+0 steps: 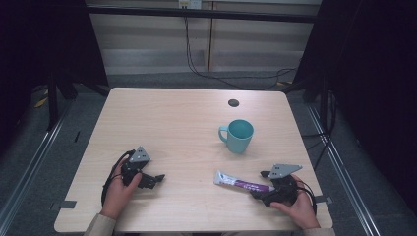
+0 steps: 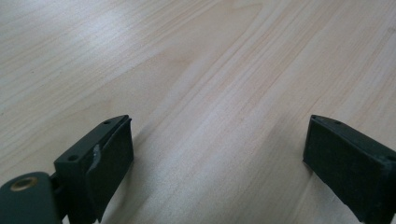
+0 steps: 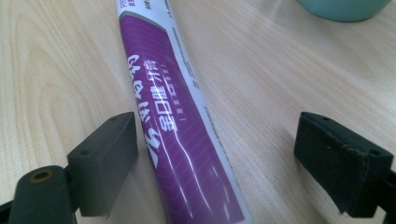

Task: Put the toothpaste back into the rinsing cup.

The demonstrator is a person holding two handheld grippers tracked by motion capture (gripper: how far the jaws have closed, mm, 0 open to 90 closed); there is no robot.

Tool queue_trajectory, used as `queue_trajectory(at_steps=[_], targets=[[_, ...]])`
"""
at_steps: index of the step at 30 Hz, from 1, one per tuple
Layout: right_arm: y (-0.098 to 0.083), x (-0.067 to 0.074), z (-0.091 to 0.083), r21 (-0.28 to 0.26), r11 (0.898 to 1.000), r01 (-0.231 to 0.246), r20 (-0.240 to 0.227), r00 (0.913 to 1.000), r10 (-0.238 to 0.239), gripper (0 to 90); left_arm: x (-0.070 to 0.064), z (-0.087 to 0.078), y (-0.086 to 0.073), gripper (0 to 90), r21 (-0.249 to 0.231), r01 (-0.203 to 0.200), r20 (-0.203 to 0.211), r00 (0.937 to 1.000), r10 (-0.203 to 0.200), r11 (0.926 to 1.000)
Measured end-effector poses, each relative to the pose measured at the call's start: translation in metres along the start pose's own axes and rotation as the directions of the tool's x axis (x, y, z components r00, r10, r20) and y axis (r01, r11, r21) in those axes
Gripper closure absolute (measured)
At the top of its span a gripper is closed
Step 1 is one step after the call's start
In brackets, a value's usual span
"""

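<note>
A purple and white toothpaste tube (image 1: 241,183) lies flat on the wooden table (image 1: 187,123) at the front right. My right gripper (image 1: 259,192) sits at the tube's near end, held by a hand. In the right gripper view its jaws stand wide apart around the tube (image 3: 173,121), which lies close to the left pad (image 3: 112,158) and well clear of the right one. A teal mug (image 1: 237,135) stands upright behind the tube, handle to the left. My left gripper (image 1: 156,178) rests at the front left, open over bare wood (image 2: 219,116).
A small dark round hole (image 1: 233,103) marks the table's far right part. Cables trail on the floor behind the table. Black frame posts stand at both sides. The mug's base (image 3: 345,9) shows at the top right of the right gripper view.
</note>
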State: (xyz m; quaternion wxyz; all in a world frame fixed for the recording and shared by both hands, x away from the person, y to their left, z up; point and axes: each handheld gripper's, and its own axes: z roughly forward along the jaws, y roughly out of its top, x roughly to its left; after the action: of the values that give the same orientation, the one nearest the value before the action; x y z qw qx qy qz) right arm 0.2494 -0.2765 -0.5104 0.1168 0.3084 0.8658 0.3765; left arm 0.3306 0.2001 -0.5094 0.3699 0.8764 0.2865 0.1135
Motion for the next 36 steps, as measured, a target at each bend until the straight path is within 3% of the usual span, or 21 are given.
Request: queue_trajectory(at_steps=[4,7,9,10,13,14,17,18,21,30,36], targets=[[0.002,0.001,0.000,0.013,1.000,-0.007,0.005,1.0000,0.007,12.9,0.000,0.000,0.000,8.1,0.001,-0.001,0.000,1.0000,0.001,1.0000],[0.007,0.002,0.000,0.059,0.998,-0.007,0.009,0.9999,0.007,12.9,0.000,0.000,0.000,8.1,-0.001,0.000,0.001,1.0000,0.000,1.0000],[0.016,0.003,0.002,0.127,0.992,-0.003,0.008,1.0000,0.002,13.9,0.000,0.000,0.000,8.1,-0.001,0.000,0.001,1.0000,0.000,1.0000],[0.016,0.003,0.002,0.127,0.992,-0.003,0.008,1.0000,0.002,13.9,0.000,0.000,0.000,8.1,-0.001,0.000,0.001,1.0000,0.000,1.0000],[0.026,0.004,0.003,0.198,0.980,0.013,-0.006,0.9999,-0.012,16.5,0.000,0.000,0.000,8.1,-0.001,0.000,0.001,1.0000,0.000,1.0000],[0.031,0.006,0.004,0.236,0.972,0.020,-0.009,0.9998,-0.018,18.1,0.000,0.000,0.000,8.1,0.000,0.000,0.000,1.0000,0.000,1.0000],[0.038,0.006,0.006,0.285,0.958,0.034,-0.015,0.9994,-0.031,19.1,0.000,0.000,0.000,8.1,-0.001,0.000,0.001,1.0000,0.000,1.0000],[0.038,0.006,0.006,0.285,0.958,0.034,-0.015,0.9994,-0.031,19.1,0.000,0.000,0.000,8.1,-0.001,0.000,0.001,1.0000,0.000,1.0000],[0.048,0.007,0.009,0.338,0.939,0.063,-0.023,0.9980,-0.058,20.8,0.000,0.000,0.000,8.1,0.001,0.000,0.000,1.0000,0.000,1.0000],[0.068,0.009,0.013,0.361,0.926,0.106,-0.062,0.9940,-0.090,23.5,0.000,0.000,0.000,8.1,0.000,0.000,0.001,1.0000,0.000,1.0000],[0.078,0.011,0.020,0.390,0.911,0.135,-0.081,0.9904,-0.112,25.5,0.000,0.000,0.000,8.1,-0.001,0.000,0.001,1.0000,0.000,1.0000]])
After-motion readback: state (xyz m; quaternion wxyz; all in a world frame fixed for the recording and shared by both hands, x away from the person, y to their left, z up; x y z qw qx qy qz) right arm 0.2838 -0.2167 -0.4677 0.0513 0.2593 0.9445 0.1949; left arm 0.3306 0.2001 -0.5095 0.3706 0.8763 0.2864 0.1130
